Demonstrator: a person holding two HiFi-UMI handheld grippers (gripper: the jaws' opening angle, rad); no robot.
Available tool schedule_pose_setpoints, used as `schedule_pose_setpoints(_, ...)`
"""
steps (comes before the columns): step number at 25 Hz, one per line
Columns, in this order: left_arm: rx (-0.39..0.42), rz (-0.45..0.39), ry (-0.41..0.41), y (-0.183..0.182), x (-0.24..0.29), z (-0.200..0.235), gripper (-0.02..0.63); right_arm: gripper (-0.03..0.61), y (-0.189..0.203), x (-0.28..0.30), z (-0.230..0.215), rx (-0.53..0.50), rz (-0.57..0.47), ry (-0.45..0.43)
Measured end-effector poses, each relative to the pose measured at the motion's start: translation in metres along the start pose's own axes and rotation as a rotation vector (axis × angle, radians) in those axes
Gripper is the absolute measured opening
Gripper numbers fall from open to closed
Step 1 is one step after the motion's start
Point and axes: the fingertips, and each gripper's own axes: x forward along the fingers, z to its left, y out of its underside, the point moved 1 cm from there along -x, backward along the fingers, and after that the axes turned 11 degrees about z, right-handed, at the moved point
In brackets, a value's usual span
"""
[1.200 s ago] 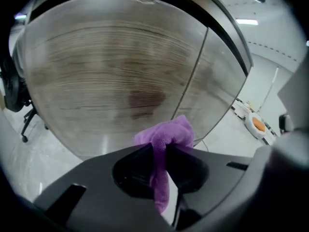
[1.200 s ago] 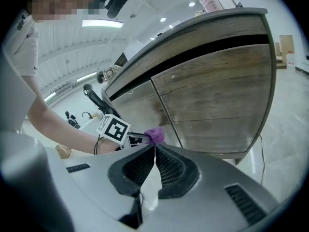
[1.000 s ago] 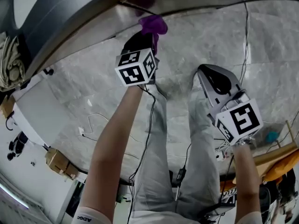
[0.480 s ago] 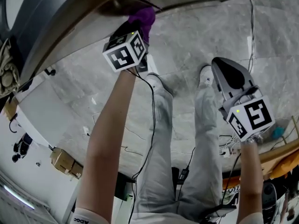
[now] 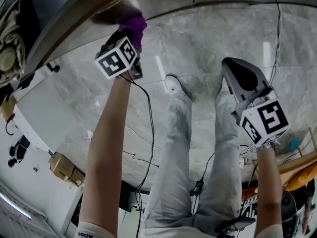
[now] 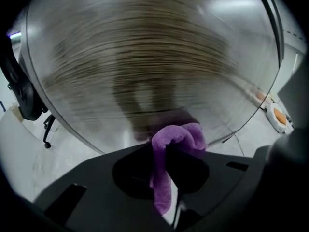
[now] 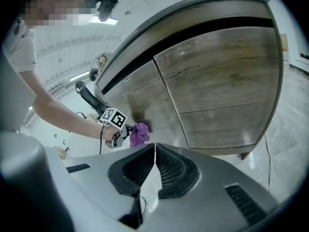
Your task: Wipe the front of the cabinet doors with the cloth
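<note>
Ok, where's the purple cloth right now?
The cloth is pinched by the left gripper, at the upper left of the head view, up against the wooden cabinet door, left of the seam between the doors.

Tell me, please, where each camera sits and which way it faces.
Head view: on the head, looking down at the floor; shows arms, legs, left gripper, right gripper.
Left gripper view: on the left gripper, facing the door close up; shows its jaws shut on the cloth.
Right gripper view: on the right gripper, facing the cabinet from the side; shows its shut, empty jaws and the left arm.
Shared: head and right gripper views both show the left gripper with the cloth.
</note>
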Motion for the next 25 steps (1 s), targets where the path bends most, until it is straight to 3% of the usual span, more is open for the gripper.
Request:
schedule_pose_setpoints(9, -0.099, 0.03, -0.085, 0.018, -0.012, 0.1, 0.058, 0.029, -0.011, 0.036, 0.037, -0.087, 0.055, -0.032)
schedule_pose_setpoints(16, -0.198, -0.005, -0.136, 0.026, -0.032, 0.154, 0.058, 0.029, -0.017, 0.05, 0.058, -0.109, 0.067, -0.062)
schedule_pose_setpoints(20, -0.207, 0.005, -0.169, 0.044, -0.041, 0.156, 0.058, 0.029, -0.018, 0.047, 0.059, -0.108, 0.052, -0.083)
schedule_pose_setpoints(25, -0.164, 0.069, -0.177, 0.078, -0.038, 0.115, 0.058, 0.029, -0.009, 0.028, 0.047, -0.103, 0.06, -0.112)
